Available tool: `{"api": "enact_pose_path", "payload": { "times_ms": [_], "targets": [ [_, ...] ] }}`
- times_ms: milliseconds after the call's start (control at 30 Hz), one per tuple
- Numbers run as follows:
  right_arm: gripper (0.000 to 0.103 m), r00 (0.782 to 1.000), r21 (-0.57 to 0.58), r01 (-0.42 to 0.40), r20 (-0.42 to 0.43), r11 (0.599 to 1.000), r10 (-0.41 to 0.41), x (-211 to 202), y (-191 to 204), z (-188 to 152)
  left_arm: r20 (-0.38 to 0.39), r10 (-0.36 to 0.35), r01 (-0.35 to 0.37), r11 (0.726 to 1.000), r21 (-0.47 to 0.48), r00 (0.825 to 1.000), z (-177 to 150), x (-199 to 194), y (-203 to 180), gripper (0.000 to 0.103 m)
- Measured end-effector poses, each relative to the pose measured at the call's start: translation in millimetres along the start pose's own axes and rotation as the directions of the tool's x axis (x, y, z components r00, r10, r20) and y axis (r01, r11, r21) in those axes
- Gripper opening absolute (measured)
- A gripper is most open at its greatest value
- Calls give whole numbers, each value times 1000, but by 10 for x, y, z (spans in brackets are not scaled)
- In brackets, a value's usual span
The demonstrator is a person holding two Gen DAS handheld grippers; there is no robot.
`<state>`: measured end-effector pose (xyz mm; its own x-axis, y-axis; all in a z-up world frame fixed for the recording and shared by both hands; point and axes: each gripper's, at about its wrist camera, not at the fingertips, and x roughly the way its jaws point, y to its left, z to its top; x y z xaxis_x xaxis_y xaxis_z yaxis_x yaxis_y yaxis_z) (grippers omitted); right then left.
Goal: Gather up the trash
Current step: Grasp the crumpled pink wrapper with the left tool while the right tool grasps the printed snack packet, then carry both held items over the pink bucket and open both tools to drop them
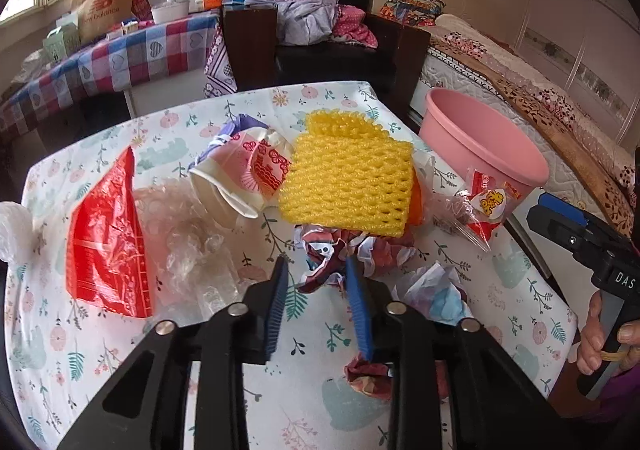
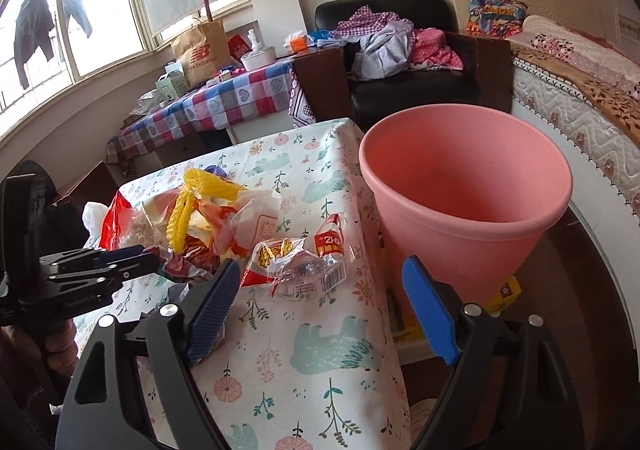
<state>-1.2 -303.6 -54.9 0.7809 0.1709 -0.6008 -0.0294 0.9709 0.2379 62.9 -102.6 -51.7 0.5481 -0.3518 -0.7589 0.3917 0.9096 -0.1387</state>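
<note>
Trash lies on the floral table (image 1: 120, 362): a red wrapper (image 1: 108, 242), clear plastic film (image 1: 192, 234), a crushed paper cup (image 1: 244, 174), a yellow foam net (image 1: 352, 178), a clear snack wrapper (image 1: 480, 206) (image 2: 300, 266) and crumpled paper (image 1: 340, 254). My left gripper (image 1: 318, 270) is open, its fingertips on either side of the near edge of the crumpled paper. My right gripper (image 2: 324, 278) is open and empty at the table's right edge, just short of the snack wrapper. The pink bin (image 2: 460, 190) (image 1: 480, 138) stands empty beside the table.
Another paper ball (image 1: 432, 290) and a red scrap (image 1: 372, 378) lie near my left fingers. A black armchair with clothes (image 1: 312, 18) stands behind the table, a bed (image 2: 580, 90) to the right, a checked table (image 1: 112, 58) to the left.
</note>
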Motion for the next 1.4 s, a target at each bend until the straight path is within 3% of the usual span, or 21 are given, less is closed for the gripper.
{"api": "enact_pose_path", "payload": {
  "times_ms": [133,433,633,833,967,1233,1400],
  "targets": [
    [84,1000,0,-21,-15,1000,21,38,-39,45,0,-31,31,1000,-6,1000,-12,20,33,12],
    [66,996,8,-60,-72,998,60,227,-24,133,40,-71,70,997,11,997,-93,-336,69,10],
    [64,992,25,-66,-108,997,69,336,-57,135,58,-81,81,997,-7,995,-193,-548,120,10],
    [23,986,48,-104,-127,993,109,373,-69,128,73,-82,82,997,-3,994,-251,-672,106,10],
    [12,986,53,-118,-109,992,123,294,-73,130,89,-85,84,996,9,992,-245,-766,66,10],
    [11,989,68,-143,-15,987,145,-34,-128,246,148,-105,99,994,52,983,-102,-928,-82,10],
    [11,995,67,-88,55,994,85,-210,-256,424,194,-124,112,991,72,973,167,-874,-244,10]
  ]
}}
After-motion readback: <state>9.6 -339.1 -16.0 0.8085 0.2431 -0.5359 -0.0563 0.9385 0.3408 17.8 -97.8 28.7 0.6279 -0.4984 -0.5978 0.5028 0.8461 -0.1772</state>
